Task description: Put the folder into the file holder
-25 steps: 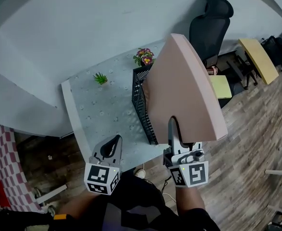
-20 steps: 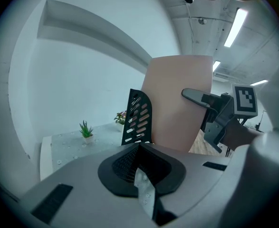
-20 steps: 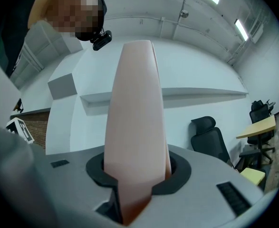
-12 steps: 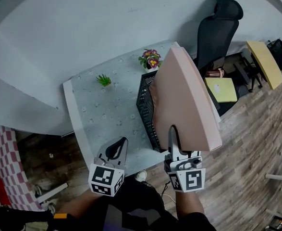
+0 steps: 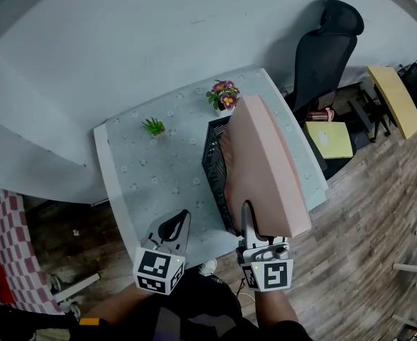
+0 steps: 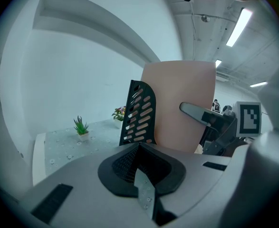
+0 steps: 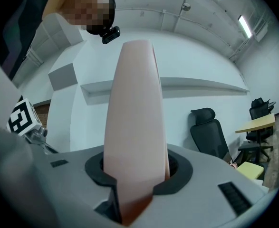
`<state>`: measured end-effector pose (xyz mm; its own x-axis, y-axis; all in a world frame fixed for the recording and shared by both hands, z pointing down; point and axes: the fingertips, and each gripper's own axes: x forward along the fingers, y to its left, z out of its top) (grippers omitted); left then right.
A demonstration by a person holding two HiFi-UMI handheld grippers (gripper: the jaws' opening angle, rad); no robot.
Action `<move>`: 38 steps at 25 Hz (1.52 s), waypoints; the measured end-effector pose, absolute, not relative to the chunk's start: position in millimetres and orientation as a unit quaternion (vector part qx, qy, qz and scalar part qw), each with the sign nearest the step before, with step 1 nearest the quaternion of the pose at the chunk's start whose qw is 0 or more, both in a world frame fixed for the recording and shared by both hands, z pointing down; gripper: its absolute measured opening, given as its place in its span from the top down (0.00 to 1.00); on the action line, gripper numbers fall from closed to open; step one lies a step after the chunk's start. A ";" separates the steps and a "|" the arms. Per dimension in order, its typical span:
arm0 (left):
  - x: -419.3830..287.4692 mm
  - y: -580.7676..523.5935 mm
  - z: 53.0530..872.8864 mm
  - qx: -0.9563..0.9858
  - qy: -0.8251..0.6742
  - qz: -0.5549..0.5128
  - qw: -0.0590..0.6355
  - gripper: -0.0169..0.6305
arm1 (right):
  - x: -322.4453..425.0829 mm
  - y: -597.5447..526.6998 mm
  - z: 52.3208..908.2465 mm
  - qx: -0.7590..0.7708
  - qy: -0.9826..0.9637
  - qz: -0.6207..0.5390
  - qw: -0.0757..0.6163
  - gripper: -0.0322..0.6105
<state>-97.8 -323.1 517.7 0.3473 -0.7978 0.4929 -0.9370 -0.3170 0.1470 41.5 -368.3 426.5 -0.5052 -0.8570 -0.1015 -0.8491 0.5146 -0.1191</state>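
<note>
A large pink folder [image 5: 263,163] stands on edge with its far end down in the black slotted file holder [image 5: 212,163] on the table. My right gripper [image 5: 248,213] holds the folder's near edge; its jaws are opening with the folder [image 7: 134,103] still between them. My left gripper [image 5: 173,227] hovers over the table's front edge, left of the holder, shut and empty. In the left gripper view the folder [image 6: 177,99] rises behind the holder's side wall [image 6: 138,113], and one right gripper finger [image 6: 198,113] lies against the folder.
The grey speckled table [image 5: 144,169] carries a small green plant [image 5: 153,126] and a pot of flowers [image 5: 224,94] at the back. A black office chair [image 5: 330,45], a yellow seat [image 5: 329,139] and a yellow desk [image 5: 391,98] stand to the right on the wooden floor.
The folder has come down and away from me, its far end sinking into the file holder. The right gripper followed it; the left gripper barely moved.
</note>
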 end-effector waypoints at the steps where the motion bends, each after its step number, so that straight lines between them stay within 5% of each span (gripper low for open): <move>1: -97.6 -323.8 517.9 0.794 -0.547 0.167 0.207 0.96 | 41.4 -367.7 431.1 -0.493 0.867 -0.028 0.071 0.70; 23: -100.8 -316.8 520.3 0.791 -0.557 0.160 0.195 0.96 | 36.3 -364.4 511.0 -0.513 0.857 -0.030 -0.049 0.63; 38: -69.9 -263.1 481.3 0.815 -0.544 0.125 0.154 0.96 | 76.8 -298.1 469.2 -0.535 0.842 -0.046 -0.060 0.59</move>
<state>-69.9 -263.1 481.3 0.3770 -0.8487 0.3710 -0.9255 -0.3610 0.1145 76.8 -298.1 469.2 -0.4208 -0.8946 0.1502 -0.9057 0.4237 -0.0134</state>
